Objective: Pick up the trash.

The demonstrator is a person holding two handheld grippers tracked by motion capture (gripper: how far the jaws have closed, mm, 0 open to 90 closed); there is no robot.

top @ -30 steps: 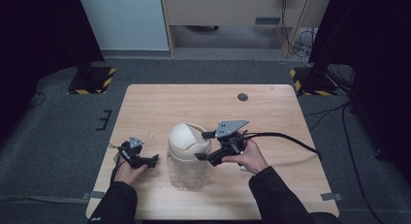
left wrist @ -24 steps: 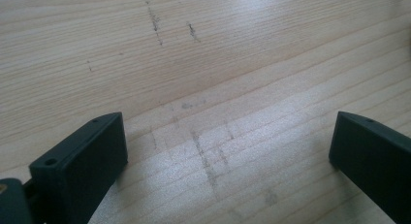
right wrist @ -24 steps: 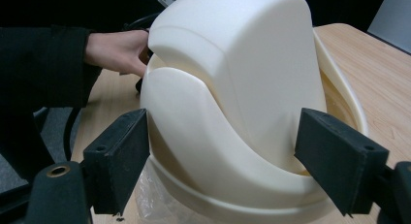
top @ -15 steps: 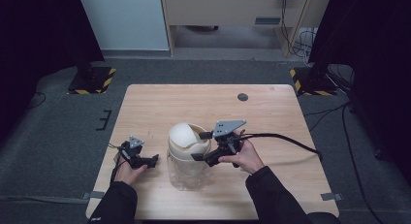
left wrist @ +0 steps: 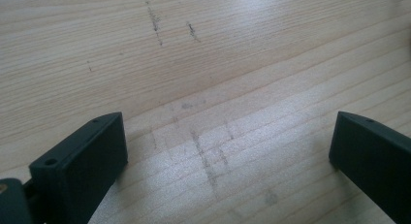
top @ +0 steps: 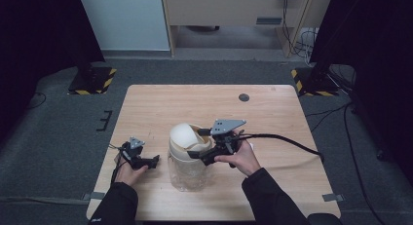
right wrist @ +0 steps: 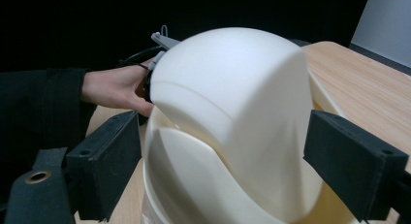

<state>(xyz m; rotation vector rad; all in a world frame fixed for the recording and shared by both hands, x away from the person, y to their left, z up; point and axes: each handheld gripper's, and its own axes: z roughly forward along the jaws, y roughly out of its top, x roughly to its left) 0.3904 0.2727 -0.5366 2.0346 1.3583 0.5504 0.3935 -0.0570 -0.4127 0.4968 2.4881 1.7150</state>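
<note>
1. Now our right claw point(top: 196, 155) had just been opening; its jaws straddled the rounded cream plastic swing lid point(right wrist: 232, 112) without pressing, apparently letting it tip.
2. Our left claw point(top: 155, 159) rested open on the pale wooden table point(left wrist: 203, 64), well aside, keeping clear.

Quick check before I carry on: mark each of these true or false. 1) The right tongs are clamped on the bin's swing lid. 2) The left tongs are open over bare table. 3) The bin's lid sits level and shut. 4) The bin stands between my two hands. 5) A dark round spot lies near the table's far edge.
1) False. The right tongs have just been opening; their pads stand apart on either side of the white swing lid, not pressing it.
2) True. The left tongs are open over the bare wooden table.
3) False. The lid is tilted in the clear bin.
4) True.
5) True. The dark round spot is there.
</note>
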